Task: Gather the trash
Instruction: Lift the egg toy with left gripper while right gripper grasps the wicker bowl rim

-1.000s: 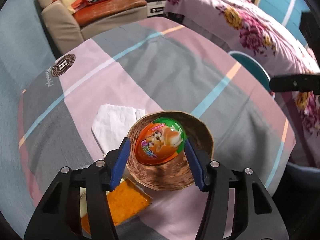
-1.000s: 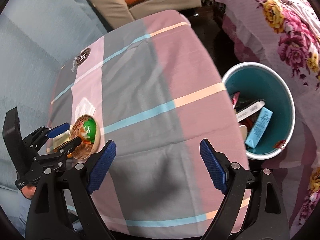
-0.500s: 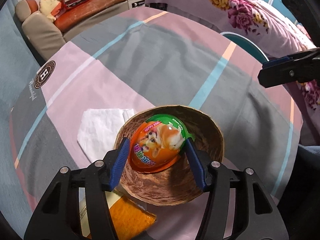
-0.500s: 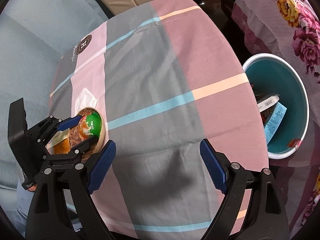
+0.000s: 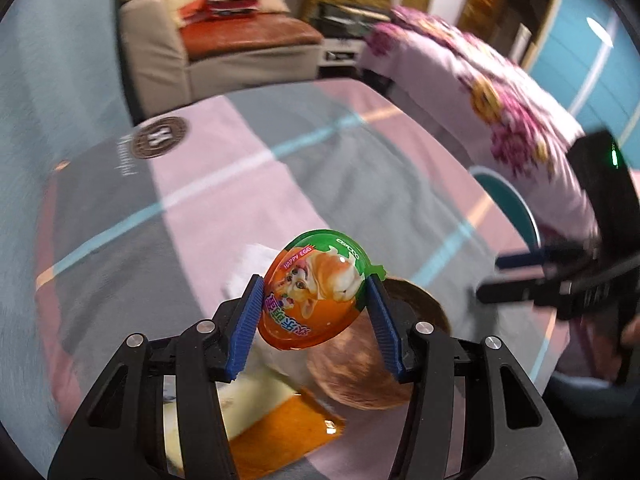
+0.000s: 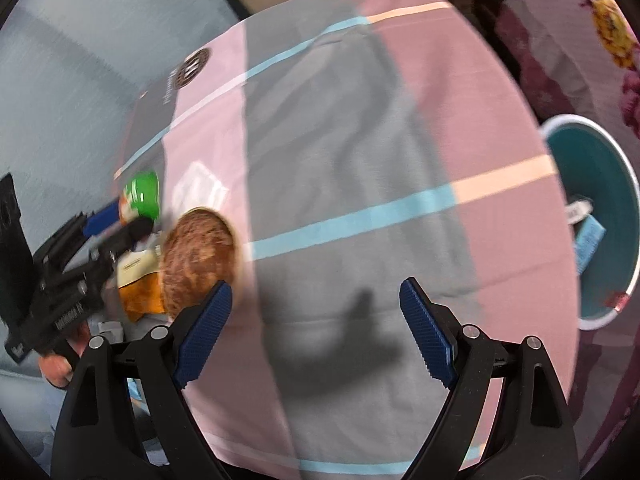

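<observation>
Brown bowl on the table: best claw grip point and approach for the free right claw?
Likely the near rim of the brown bowl, from above: the thin wall fits between the fingers of the open right claw, and the bowl looks too wide to span.

Left tongs (image 5: 316, 316) clamped (blue pads gripping); right tongs (image 6: 316, 340) spread wide, held level.

The egg (image 5: 316, 288) between the left fingers (image 5: 246, 322) was orange below and green on top, printed with a ginger-and-white dog and pink lettering. Both grippers were black with ridged blue pads. Below the egg sat a mottled brown bowl (image 6: 200, 256), a white napkin (image 6: 200, 192) and an orange-and-cream packet (image 5: 276, 428). The counter (image 6: 340, 140) cloth bore pink and grey blocks crossed by light-blue, white and peach stripes. Right of the right fingers (image 6: 426, 332) stood a teal, white-rimmed bin (image 6: 600, 176).
</observation>
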`<action>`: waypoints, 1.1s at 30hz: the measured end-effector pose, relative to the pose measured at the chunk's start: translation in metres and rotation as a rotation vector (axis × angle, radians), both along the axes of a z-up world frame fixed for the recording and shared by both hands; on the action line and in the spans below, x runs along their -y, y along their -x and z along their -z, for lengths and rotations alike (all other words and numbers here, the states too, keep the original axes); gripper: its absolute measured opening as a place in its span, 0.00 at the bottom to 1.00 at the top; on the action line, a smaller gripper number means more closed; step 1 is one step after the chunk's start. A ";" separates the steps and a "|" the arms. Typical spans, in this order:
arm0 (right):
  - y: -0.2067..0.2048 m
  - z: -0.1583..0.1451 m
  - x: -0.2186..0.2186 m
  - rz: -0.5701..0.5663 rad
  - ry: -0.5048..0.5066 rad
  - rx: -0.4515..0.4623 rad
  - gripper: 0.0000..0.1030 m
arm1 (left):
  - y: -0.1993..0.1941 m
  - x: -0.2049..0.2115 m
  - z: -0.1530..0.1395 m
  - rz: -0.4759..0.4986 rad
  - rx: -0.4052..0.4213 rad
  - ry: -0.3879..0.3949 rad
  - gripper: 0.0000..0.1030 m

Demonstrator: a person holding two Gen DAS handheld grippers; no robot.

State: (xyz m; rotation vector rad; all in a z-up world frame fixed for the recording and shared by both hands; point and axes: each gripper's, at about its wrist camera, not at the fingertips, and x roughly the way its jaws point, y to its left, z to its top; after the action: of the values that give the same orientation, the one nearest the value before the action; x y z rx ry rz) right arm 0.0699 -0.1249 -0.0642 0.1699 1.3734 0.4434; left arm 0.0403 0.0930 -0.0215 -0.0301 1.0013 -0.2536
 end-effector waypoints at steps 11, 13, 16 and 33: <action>-0.005 0.030 -0.058 -0.116 -0.049 -0.064 0.32 | 0.001 -0.034 0.010 -0.098 -0.028 0.044 0.52; -0.004 0.033 -0.061 -0.127 -0.054 -0.062 0.09 | 0.001 -0.033 0.011 -0.098 -0.032 0.045 0.52; -0.005 0.028 -0.054 -0.111 -0.065 -0.031 0.06 | 0.000 -0.030 0.013 -0.093 -0.034 0.054 0.52; -0.016 -0.039 0.086 0.214 -0.002 0.224 0.05 | -0.016 0.061 0.003 0.042 -0.031 0.058 0.52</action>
State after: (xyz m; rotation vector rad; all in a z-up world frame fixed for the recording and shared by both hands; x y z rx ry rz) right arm 0.0863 -0.2104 -0.0249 0.2580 1.1214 0.2759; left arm 0.0561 0.0316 -0.0242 -0.0664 1.0257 -0.3211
